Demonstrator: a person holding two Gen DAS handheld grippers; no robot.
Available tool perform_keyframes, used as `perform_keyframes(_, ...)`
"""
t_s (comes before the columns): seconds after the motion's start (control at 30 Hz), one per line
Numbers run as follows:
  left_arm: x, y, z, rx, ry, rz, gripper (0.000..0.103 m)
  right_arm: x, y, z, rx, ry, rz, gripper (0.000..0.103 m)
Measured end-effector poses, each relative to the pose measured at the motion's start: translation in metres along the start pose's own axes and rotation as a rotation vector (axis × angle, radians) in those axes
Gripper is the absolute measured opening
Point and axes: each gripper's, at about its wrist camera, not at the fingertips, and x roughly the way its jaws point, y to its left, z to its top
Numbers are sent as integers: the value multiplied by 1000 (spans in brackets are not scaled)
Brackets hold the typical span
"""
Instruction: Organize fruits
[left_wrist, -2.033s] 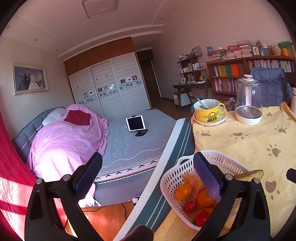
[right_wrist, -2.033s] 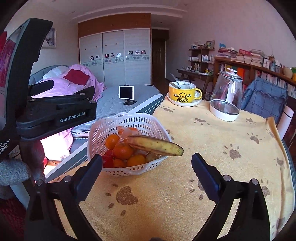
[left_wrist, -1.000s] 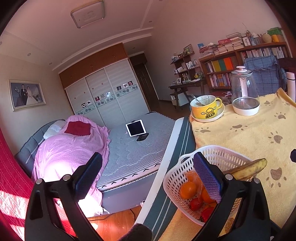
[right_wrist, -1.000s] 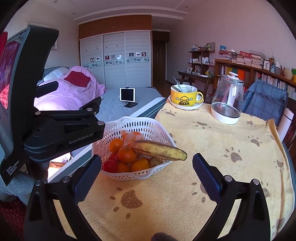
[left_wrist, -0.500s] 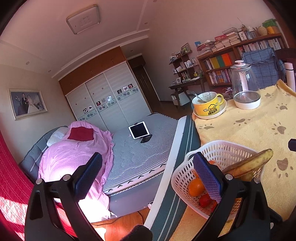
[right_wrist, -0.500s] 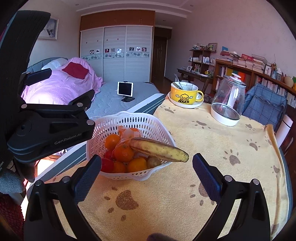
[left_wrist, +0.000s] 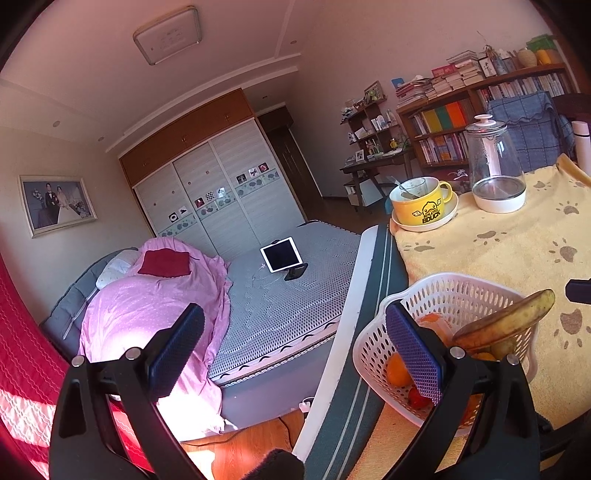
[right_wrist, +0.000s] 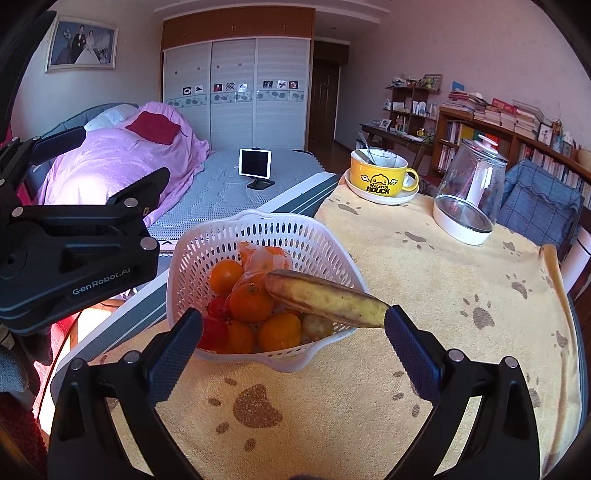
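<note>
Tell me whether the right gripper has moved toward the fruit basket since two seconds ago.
Yes. In the right wrist view the white basket fills more of the frame, and the banana tip now sits against one finger of the open right gripper, so it has come closer.

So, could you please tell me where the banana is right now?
In the right wrist view the banana lies across the white basket, on the oranges, its tip over the rim by the right gripper's right finger.

My left camera looks past the table's left edge toward the bed; my right camera faces the basket closely. Both share the basket.
</note>
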Motion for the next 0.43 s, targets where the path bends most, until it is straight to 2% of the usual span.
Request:
perform_keyframes(0.23,2,2,0,-8,8,8,100,3,3,-1,-14,17,-24,98)
perform_keyframes(0.43,1,1,1,-5,4,6,100,0,7,-3,-42,7,-112,98)
